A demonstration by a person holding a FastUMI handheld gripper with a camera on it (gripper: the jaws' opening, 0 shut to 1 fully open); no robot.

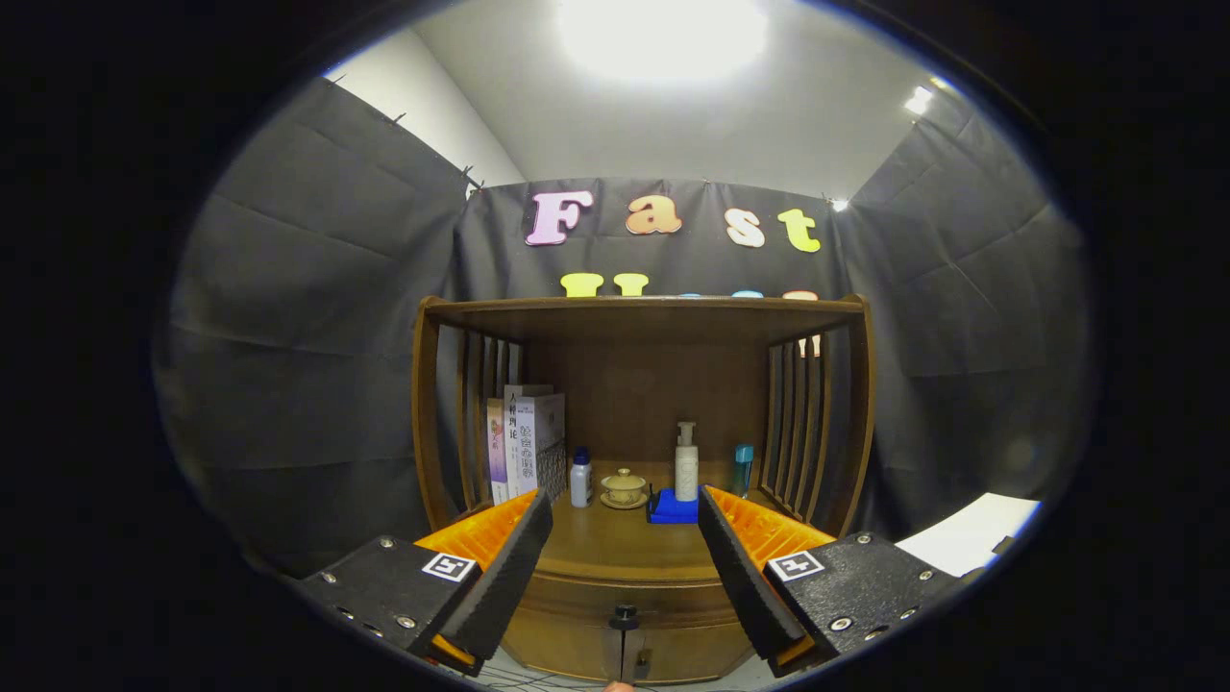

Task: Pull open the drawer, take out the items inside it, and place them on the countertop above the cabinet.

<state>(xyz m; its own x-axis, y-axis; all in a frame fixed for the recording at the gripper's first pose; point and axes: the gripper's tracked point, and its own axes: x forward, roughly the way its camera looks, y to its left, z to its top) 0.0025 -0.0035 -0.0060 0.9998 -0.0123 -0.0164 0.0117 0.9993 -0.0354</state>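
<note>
Nothing of the task looks done yet: the drawer (625,634) sits closed below the counter (615,548), its small dark knob (625,612) untouched. Claw (625,553) hangs empty in front of the knob, fingers spread wide apart, so pulling, emptying and placing all remain.

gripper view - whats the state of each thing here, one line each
gripper: open, fingers spread, holding nothing
drawer: shut, knob just ahead between the fingers
pump bottle: upright on a blue pad
small white bottle: upright, capped
lidded cup: lid on, on its saucer
books: standing upright
</note>
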